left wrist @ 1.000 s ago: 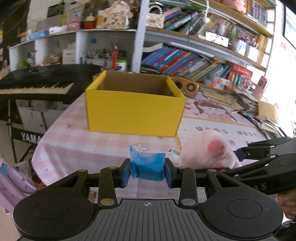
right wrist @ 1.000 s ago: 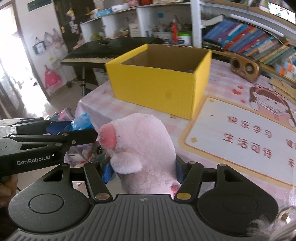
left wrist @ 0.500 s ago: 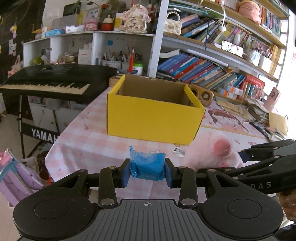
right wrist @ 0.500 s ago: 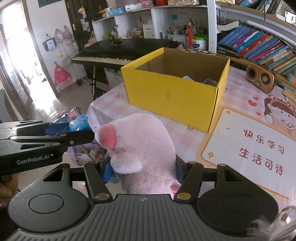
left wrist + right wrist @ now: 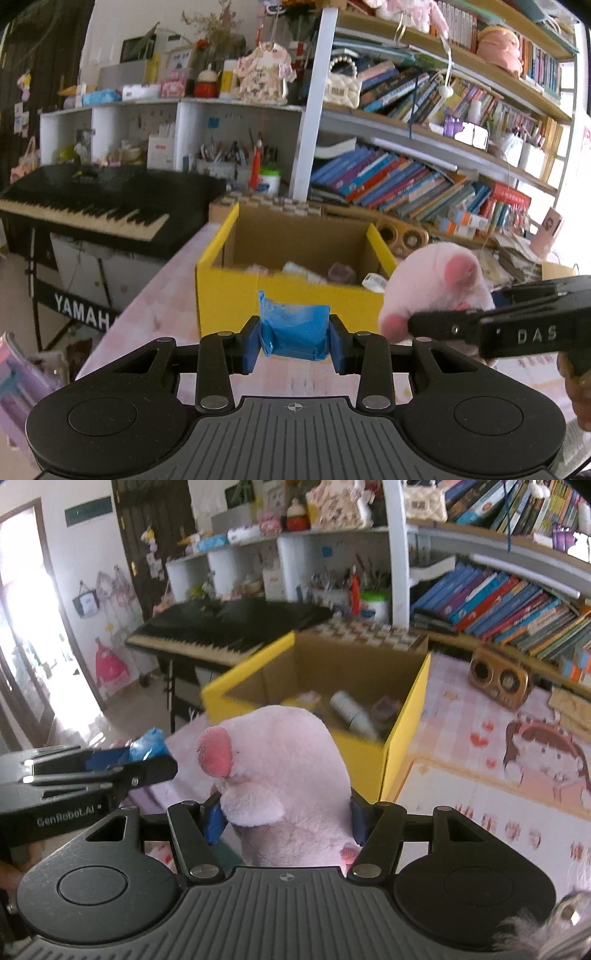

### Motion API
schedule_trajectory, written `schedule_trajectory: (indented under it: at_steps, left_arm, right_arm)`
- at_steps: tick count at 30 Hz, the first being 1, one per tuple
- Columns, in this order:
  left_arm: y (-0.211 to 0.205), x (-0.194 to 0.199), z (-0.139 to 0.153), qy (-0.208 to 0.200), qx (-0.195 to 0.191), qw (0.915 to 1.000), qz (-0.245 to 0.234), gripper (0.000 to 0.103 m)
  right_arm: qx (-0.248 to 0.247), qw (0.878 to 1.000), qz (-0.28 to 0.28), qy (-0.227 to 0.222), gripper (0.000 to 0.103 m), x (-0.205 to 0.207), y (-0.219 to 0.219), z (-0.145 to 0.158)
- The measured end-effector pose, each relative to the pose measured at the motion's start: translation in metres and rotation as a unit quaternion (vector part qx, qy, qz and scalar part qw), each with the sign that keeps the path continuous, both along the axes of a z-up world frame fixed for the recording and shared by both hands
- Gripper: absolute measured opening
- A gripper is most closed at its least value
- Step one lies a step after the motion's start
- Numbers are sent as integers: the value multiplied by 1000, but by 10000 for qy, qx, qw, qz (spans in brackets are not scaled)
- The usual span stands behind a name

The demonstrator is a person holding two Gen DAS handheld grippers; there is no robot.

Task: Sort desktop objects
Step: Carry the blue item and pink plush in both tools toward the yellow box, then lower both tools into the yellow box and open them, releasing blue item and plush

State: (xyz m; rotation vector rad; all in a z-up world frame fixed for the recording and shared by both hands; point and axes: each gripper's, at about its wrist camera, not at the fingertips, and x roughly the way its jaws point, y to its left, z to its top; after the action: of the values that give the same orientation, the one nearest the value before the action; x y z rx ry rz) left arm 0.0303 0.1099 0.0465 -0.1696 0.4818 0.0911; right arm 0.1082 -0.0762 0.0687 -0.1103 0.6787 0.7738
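My left gripper [image 5: 294, 341] is shut on a small blue plastic packet [image 5: 295, 330], held in the air in front of the open yellow cardboard box [image 5: 236, 295]. My right gripper [image 5: 284, 819] is shut on a pink plush pig [image 5: 280, 775], held above the table just before the box's near wall [image 5: 369, 753]. The pig also shows at the right of the left wrist view [image 5: 436, 288]. The box holds several small items, among them a white bottle [image 5: 351, 709]. The left gripper with its packet [image 5: 146, 744] shows at the left of the right wrist view.
The box stands on a pink checked tablecloth [image 5: 162, 306] with a cartoon desk mat [image 5: 517, 775] to its right. A wooden speaker [image 5: 498, 679] sits behind. A black Yamaha keyboard [image 5: 92, 206] stands left of the table. Bookshelves [image 5: 406, 177] line the back.
Both grippers have risen and moved toward the box with their loads; the box interior and its contents have come into view.
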Motion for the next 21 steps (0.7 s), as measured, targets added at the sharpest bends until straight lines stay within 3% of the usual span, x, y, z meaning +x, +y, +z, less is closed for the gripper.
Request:
schedule_trajectory:
  at_steps: [11, 21]
  left_arm:
    - [2, 74, 14, -354, 243, 9990, 153, 36]
    - [7, 144, -3, 12, 498, 9983, 299, 35]
  right_arm:
    - [186, 9981, 23, -590, 60, 83, 9, 33]
    - [83, 9968, 277, -745, 60, 156, 35, 28]
